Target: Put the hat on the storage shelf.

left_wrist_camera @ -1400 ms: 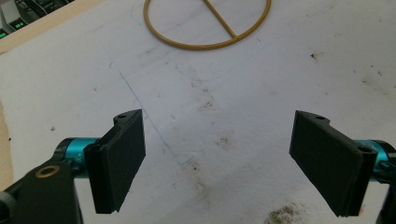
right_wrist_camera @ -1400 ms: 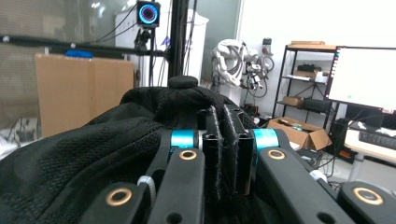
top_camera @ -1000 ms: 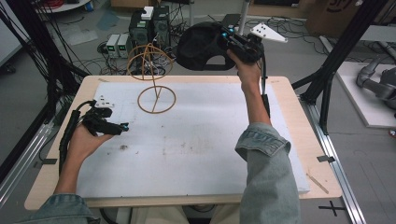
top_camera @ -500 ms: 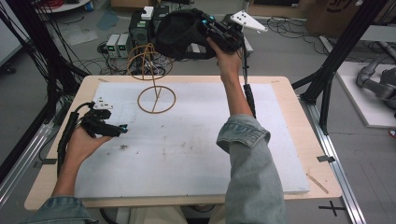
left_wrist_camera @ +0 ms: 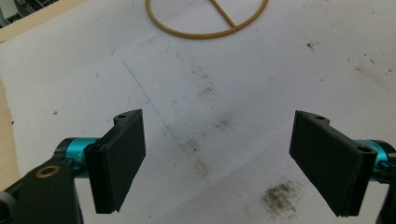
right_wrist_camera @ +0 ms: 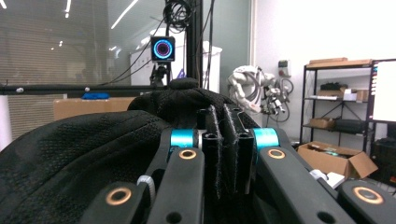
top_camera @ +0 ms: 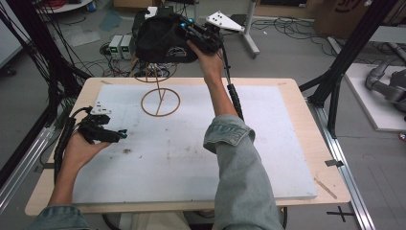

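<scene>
Lower left of high view: left gripper point(top_camera: 119, 134) rests low over the counter point(top_camera: 287, 143), jaws wide apart, idle. Centre: wire stand point(top_camera: 160, 98) waits upright. Upper centre: right gripper point(top_camera: 184, 26) clamped on black cap point(top_camera: 160, 40), raised above the stand, likely for hanging.

the black cap point(right_wrist_camera: 70, 154) is seen as matt woven cloth with a coarse mesh texture. the right gripper point(right_wrist_camera: 223, 154) is built of matt black plastic with glossy teal metal collars. the stand point(top_camera: 160, 101) appears as smooth wood. the table point(top_camera: 287, 88) is edged in pale wood, its white sheet point(left_wrist_camera: 224, 84) matt and smudged.
</scene>
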The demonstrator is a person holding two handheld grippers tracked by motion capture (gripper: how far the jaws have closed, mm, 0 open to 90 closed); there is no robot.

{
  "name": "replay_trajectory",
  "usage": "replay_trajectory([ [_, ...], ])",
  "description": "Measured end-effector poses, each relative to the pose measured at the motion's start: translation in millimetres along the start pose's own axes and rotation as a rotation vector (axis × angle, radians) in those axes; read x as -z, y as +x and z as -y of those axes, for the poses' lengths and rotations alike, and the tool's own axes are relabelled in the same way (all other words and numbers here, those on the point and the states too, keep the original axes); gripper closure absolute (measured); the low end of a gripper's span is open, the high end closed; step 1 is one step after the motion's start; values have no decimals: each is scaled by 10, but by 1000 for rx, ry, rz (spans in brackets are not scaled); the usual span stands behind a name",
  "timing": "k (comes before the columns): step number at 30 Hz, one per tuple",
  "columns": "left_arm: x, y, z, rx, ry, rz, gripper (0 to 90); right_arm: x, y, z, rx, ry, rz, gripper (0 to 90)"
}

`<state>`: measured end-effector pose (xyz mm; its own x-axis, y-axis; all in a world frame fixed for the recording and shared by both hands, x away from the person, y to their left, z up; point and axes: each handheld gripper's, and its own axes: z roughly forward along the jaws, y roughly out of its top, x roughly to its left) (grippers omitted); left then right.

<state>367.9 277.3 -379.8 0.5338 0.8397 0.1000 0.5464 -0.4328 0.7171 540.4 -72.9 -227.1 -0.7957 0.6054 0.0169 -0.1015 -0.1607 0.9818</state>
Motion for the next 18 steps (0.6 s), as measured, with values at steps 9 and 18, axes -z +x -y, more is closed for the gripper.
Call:
replay_trajectory([
  [9,-1,-23,-4,-3,4,8,189,-102,93,74,6,15,-40,866],
  [18,-6,-29,-7,-6,3,10,190,-205,193,186,38,67,-63,863],
])
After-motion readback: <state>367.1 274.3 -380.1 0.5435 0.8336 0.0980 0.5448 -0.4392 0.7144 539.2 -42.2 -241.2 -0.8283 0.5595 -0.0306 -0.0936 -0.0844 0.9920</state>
